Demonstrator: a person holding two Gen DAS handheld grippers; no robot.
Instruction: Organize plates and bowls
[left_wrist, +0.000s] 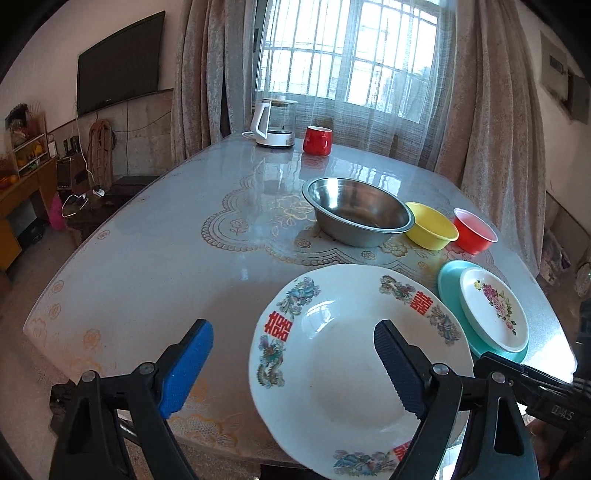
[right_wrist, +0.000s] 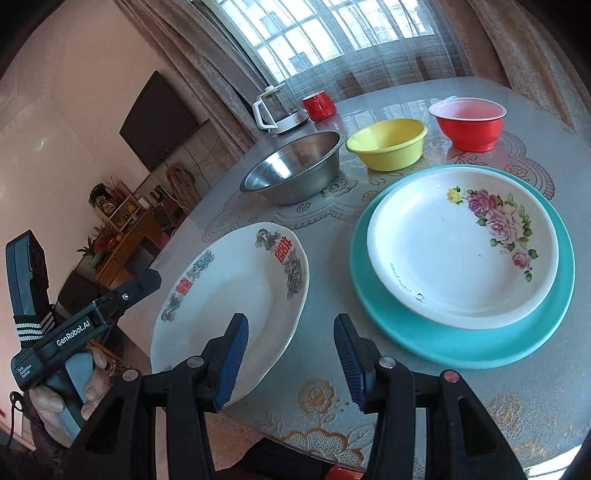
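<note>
Left gripper (left_wrist: 293, 369): blue-padded jaws spread wide, gripping nothing, its right finger (left_wrist: 397, 363) over the well of the double-happiness plate (left_wrist: 343, 369). Right gripper (right_wrist: 290, 363): jaws likewise apart and empty; whether its left finger (right_wrist: 231, 363) touches that plate's near rim cannot be told.

Hidden or unclear:
- Double-happiness plate: white, phoenix and red-character border, lying at the near table edge; near rim cut off by the frame and by gripper arms in the left wrist view. Whether it overhangs the edge cannot be told.
- Teal plate (right_wrist: 461, 347): mostly covered, only its rim showing round the rose plate (right_wrist: 461, 251) stacked in it.
- Small print on the rose plate's well: illegible.
- Steel bowl (left_wrist: 360, 210): a dark smear or reflection on its floor, not resolvable.
- Hand (right_wrist: 74, 391) on the left gripper's handle: partly out of frame.

Containers and contents:
- Steel bowl: no distinct object inside.
- Yellow bowl (right_wrist: 388, 144): empty, just beside the steel bowl.
- Red bowl (right_wrist: 469, 123): pale interior, empty, beside the yellow one.
- Red mug (left_wrist: 317, 140) and glass kettle (left_wrist: 275, 123) on a white base: far end of the glass-topped table (left_wrist: 147, 266), near the curtains; contents not visible.
</note>
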